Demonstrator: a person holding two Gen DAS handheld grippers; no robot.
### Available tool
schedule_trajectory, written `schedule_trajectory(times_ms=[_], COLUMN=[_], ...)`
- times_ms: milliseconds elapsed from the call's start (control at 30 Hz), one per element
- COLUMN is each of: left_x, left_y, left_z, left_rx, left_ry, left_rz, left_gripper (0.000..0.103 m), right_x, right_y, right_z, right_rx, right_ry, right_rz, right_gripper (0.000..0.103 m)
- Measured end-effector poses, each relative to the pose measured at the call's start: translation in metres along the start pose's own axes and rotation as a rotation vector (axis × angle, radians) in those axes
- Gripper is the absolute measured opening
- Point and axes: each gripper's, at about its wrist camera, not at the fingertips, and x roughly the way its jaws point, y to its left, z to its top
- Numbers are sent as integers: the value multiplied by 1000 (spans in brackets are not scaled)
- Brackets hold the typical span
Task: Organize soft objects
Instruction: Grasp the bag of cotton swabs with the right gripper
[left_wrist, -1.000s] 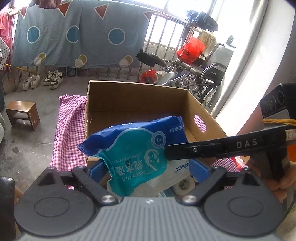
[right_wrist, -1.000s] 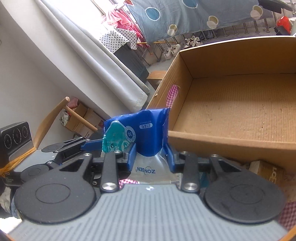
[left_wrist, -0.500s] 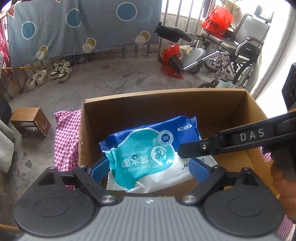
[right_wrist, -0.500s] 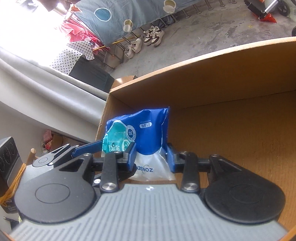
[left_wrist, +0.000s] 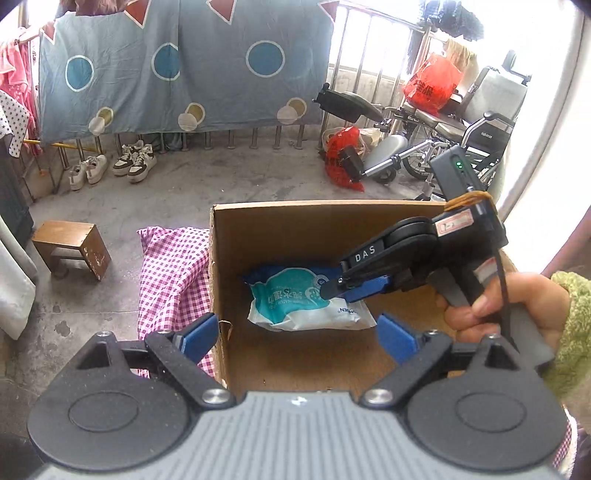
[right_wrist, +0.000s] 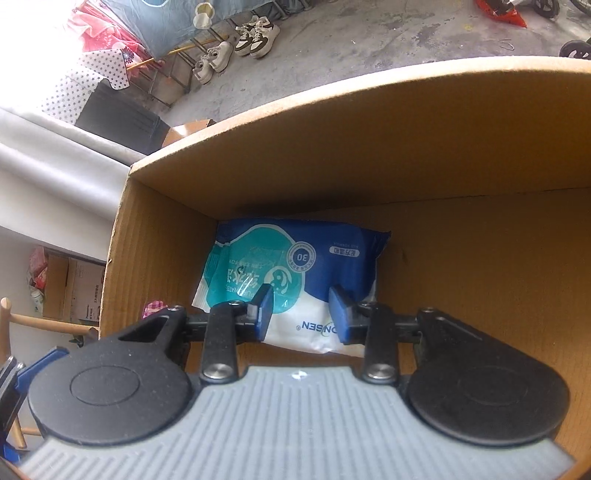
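Note:
A blue, teal and white wet wipes pack (left_wrist: 295, 302) (right_wrist: 280, 269) lies on the floor of an open cardboard box (left_wrist: 280, 229) (right_wrist: 369, 140), in a corner of it. My right gripper (right_wrist: 301, 315) reaches down into the box and is shut on the pack's near end, with soft film showing between its blue pads. The left wrist view shows it from the side (left_wrist: 332, 291), held by a hand (left_wrist: 509, 306) in a green sleeve. My left gripper (left_wrist: 298, 336) is open wide above the box's near edge, holding nothing.
The box stands on a pink checked cloth (left_wrist: 173, 273). A small wooden stool (left_wrist: 70, 243) is on the concrete floor to the left, with shoes (left_wrist: 133, 162) under a hanging blue sheet. A wheelchair (left_wrist: 461, 140) and red bags are behind the box.
The right gripper has carried the pack down into the box until it lies flat on the floor. The left gripper has drawn back, and the pack is no longer between its fingers.

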Motion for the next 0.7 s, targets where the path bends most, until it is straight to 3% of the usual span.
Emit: schedule_trajectory(times_ms=[167, 300, 400, 567, 700], left_x=[-37, -59, -75, -109, -122], left_y=[0, 0, 3, 16, 21], left_z=[-22, -46, -66, -101, -139], left_rx=[-4, -20, -49, -104, -121], left_ry=[-60, -83, -92, -106, -44], left_rz=[13, 23, 12, -69, -157], left_gripper=[95, 95, 95, 102, 102], right_x=[16, 20, 12, -60, -153], right_y=[24, 50, 52, 46, 26], right_z=[5, -2, -6, -30, -87], right_rx=[-48, -208, -224, -240, -313], right_ry=[-23, -98, -88, -136, -161], right_rz=[15, -62, -56, -5, 100], right_gripper=[32, 34, 33, 33, 34])
